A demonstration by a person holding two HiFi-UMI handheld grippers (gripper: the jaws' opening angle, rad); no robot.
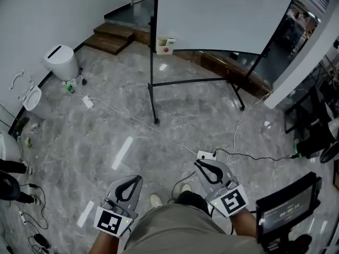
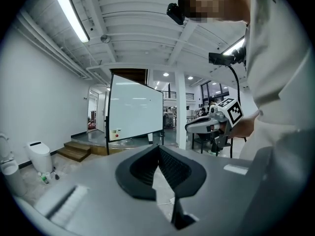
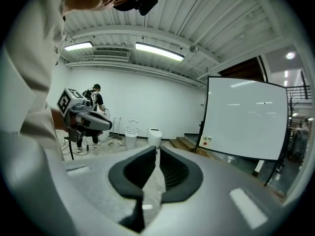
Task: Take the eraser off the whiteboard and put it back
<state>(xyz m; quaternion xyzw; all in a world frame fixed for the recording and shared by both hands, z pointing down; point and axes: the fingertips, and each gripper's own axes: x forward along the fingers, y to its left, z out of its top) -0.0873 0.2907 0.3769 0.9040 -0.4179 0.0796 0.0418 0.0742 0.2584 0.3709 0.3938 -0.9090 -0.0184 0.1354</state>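
The eraser, a small pale block with a red spot, is sitting at the lower left corner of the whiteboard, just beside the left black post of the stand. In the left gripper view it is showing at that same corner, and in the right gripper view too. The board is standing upright on the grey marbled floor, with wooden steps behind its left side. A white cable is trailing across the floor from a white lidded bin at the left wall towards a power strip near the person's feet.

Both claws are being held low in front of the person, well apart from the board and pointing towards it. The left claw is resting closed, its ribbed pads meeting at the tips with nothing between them. The right claw is likewise closed and empty. A dark chair is standing to the person's right.
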